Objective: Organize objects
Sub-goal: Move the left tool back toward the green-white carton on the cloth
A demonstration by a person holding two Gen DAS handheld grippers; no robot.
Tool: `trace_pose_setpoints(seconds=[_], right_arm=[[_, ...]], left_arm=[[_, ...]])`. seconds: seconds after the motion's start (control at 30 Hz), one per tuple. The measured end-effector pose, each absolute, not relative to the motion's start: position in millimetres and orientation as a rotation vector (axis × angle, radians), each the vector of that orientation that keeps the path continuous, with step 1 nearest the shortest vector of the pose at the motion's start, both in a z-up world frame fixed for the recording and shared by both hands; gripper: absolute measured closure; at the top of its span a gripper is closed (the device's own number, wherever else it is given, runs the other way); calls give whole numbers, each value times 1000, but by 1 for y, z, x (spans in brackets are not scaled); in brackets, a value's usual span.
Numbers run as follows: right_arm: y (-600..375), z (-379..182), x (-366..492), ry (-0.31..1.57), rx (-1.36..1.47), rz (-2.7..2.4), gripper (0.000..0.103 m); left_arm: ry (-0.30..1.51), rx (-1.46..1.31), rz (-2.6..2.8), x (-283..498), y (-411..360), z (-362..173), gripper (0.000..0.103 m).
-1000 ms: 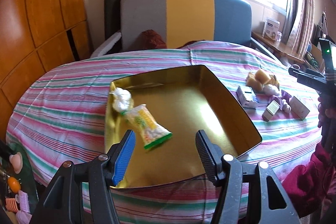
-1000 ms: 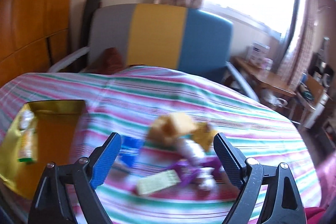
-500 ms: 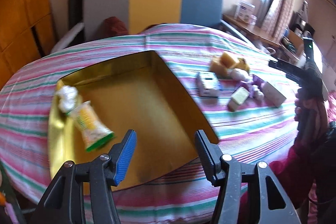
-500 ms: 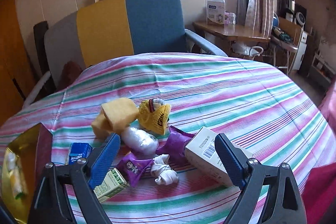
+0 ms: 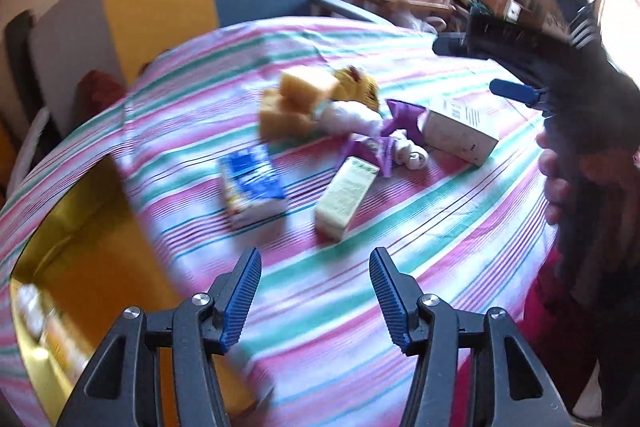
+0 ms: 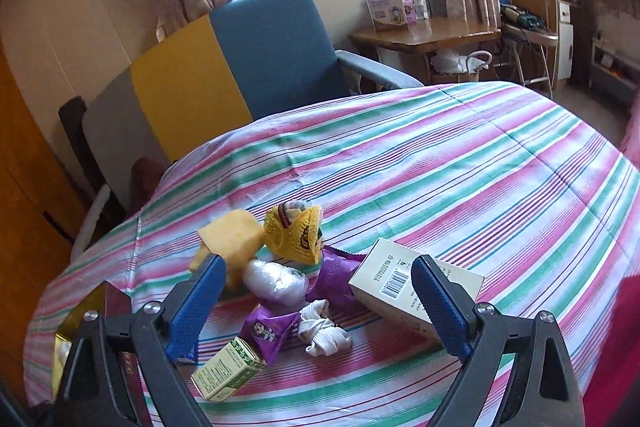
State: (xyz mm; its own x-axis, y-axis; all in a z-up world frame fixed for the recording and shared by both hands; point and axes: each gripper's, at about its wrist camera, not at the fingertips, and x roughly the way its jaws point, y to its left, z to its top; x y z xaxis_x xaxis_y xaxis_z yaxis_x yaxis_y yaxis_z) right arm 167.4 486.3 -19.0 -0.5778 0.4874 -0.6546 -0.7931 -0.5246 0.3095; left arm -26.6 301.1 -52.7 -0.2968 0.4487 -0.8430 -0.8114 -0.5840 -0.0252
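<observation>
The job looks only just begun. The gold tin [image 5: 80,235] sits by the left edge of the striped table [image 5: 400,247], and only a couple of blurry snack packs show inside it. Most things are not put away yet. They lie in a bunch near the middle of the table: a blue pack [image 5: 252,187], a small green box [image 5: 346,197], yellow sponges [image 6: 232,239], a yellow knit toy [image 6: 296,235], purple packets [image 6: 268,333], a white bundle [image 6: 324,333] and a white box [image 6: 404,287]. The left gripper [image 5: 315,297] is about half open and holds nothing. The right gripper [image 6: 318,307] is opening wide above the bunch and grips nothing yet.
</observation>
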Motion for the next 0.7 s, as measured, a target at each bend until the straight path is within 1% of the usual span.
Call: trace_pose_setpoints(seconds=[0.17,0.3,0.4,0.43,0.47,0.5,0.7], right_arm=[[496,-25,171,867,-643,2119,7],[496,-27,170,884,-651,2133,7],[496,-27,169,886,-654,2143,7],[497,-28,169,889,-654,2144,7],[497,-28,169,894,-657,2143,7],[498,-29,169,898,-660,2141,7],[496,-31,163,875,-697,2162,7]], left_arm=[[590,-1111,1919,-37,340,-73,46],[657,-1121,1894,-46,364,-89,46],[673,-1143,1867,-53,381,-102,46],[683,-1152,1860,-55,384,-106,49],[687,-1169,1848,-56,386,-111,68],[679,-1194,1829,-56,387,-116,73],[575,-1189,1844,-34,353,-112,74]])
